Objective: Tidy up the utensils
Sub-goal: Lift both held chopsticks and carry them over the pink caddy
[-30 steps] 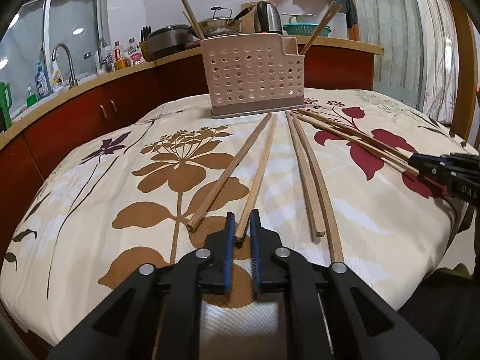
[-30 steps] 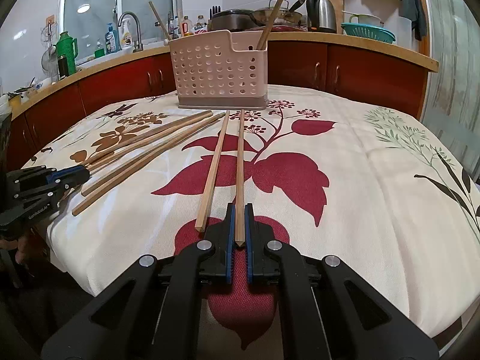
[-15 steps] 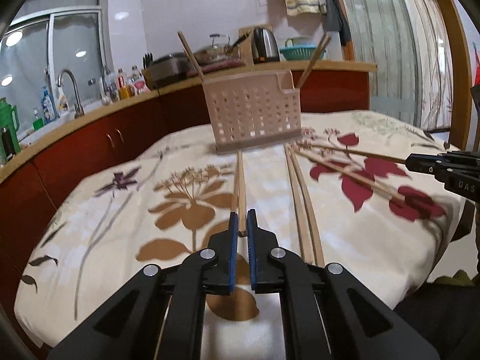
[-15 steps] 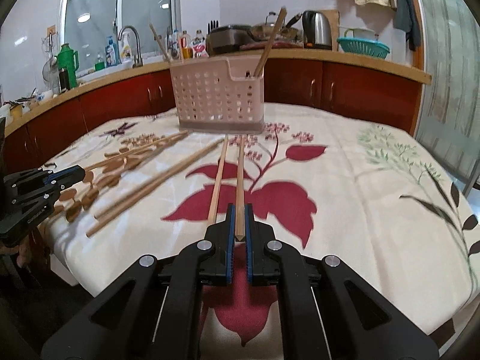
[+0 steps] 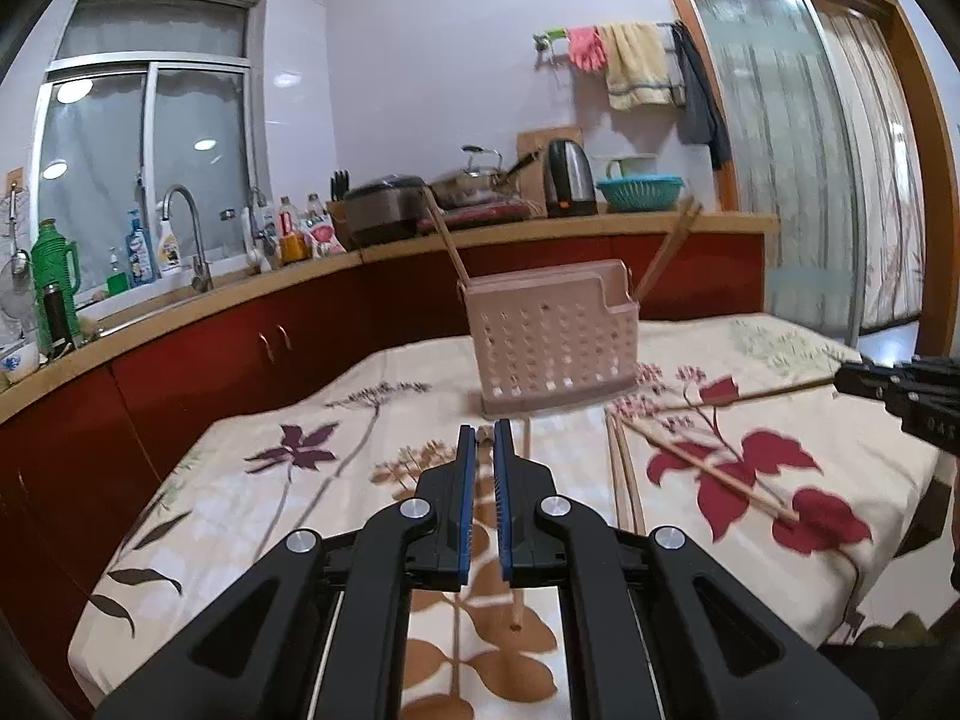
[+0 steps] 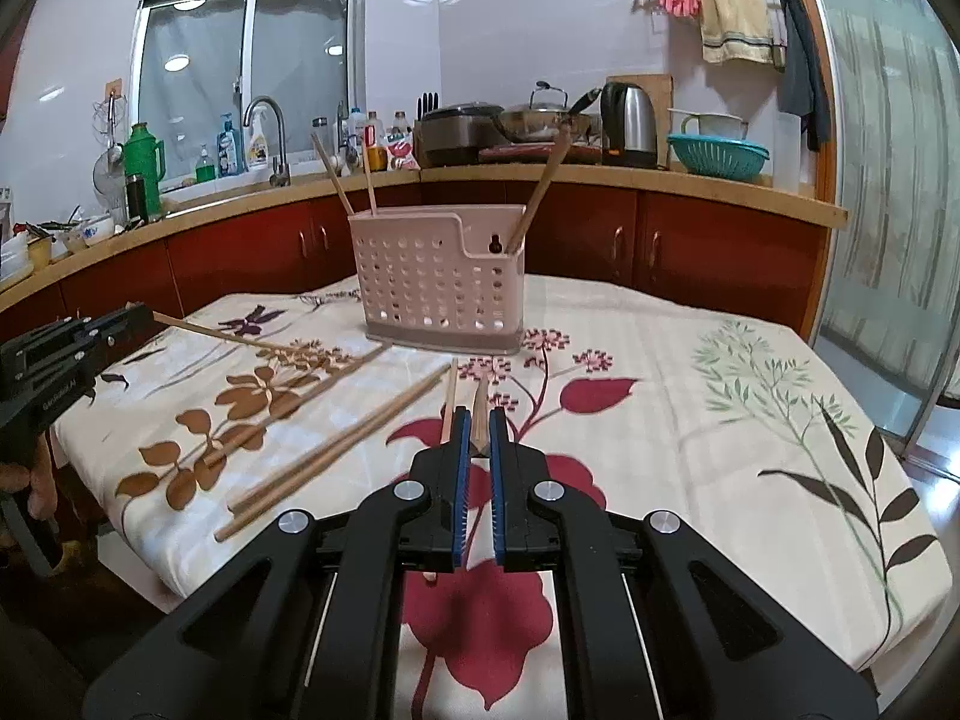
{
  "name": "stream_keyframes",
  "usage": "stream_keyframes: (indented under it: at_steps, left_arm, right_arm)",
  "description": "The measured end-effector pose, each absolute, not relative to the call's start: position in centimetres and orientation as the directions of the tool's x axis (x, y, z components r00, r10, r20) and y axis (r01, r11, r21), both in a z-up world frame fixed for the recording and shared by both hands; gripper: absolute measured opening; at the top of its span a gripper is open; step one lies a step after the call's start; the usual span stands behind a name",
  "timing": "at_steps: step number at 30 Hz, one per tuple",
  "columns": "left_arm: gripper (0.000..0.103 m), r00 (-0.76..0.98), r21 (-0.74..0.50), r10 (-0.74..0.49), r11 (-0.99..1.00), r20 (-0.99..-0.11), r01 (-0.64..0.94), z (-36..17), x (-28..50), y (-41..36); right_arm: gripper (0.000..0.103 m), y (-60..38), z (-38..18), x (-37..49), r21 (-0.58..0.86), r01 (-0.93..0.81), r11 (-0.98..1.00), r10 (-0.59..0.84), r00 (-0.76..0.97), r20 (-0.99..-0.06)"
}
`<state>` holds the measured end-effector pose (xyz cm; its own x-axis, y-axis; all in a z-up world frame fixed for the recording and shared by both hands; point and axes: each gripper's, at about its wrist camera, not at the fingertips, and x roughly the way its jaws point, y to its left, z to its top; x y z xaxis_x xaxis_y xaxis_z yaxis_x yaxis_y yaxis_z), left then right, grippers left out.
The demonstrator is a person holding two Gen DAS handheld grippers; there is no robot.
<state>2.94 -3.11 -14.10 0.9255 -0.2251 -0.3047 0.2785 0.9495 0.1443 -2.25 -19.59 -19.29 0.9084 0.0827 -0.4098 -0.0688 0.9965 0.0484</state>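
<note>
Left gripper (image 5: 485, 438): jaws narrowed onto a raised chopstick (image 6: 204, 329), whose end is seen between the blue pads. Right gripper (image 6: 474, 429): jaws likewise closed on a second chopstick (image 6: 478, 414), lifted off the cloth. Below them, loose chopsticks (image 6: 324, 450) are left lying on the flowered tablecloth (image 6: 690, 420) covering the tabletop, some overlapping. Farther back, a pink perforated utensil holder (image 6: 441, 282) is stood upright on the cloth, with several chopsticks leaning inside it. Behind, a kitchen counter (image 6: 720, 189) with kettle (image 6: 627, 117) is seen.
</note>
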Motion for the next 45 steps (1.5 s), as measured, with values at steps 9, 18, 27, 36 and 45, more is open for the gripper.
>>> stream_keyframes:
  at_steps: [9, 18, 27, 36, 45]
  left_arm:
    - [0.007, 0.925, 0.046, -0.208, 0.971, -0.318, 0.234, -11.6, 4.5, -1.4]
    - [0.007, 0.933, 0.037, -0.205, 0.973, -0.295, 0.226, -9.6, 6.0, -0.9]
    - [0.007, 0.935, 0.026, -0.213, 0.973, -0.283, 0.229, -8.7, 8.1, -0.5]
    - [0.006, 0.94, 0.017, -0.22, 0.972, -0.262, 0.233, -8.0, 9.7, -0.3]
    - [0.006, 0.938, -0.01, -0.263, 0.963, -0.225, 0.268, -5.7, 10.2, -0.7]
  right_arm:
    - [0.006, -19.8, -16.9, -1.9, 0.071, -0.061, 0.996, 0.084, 0.917, -0.39]
    - [0.006, -20.0, -15.0, -0.3, 0.081, -0.061, 0.995, 0.087, 0.923, -0.374]
    - [0.006, -19.6, -13.1, 2.3, 0.064, -0.08, 0.995, 0.097, 0.929, -0.358]
    - [0.006, -19.4, -12.0, 5.1, 0.068, -0.088, 0.994, 0.106, 0.936, -0.336]
    - [0.006, -19.1, -10.2, 6.0, 0.075, -0.097, 0.992, 0.116, 0.946, -0.303]
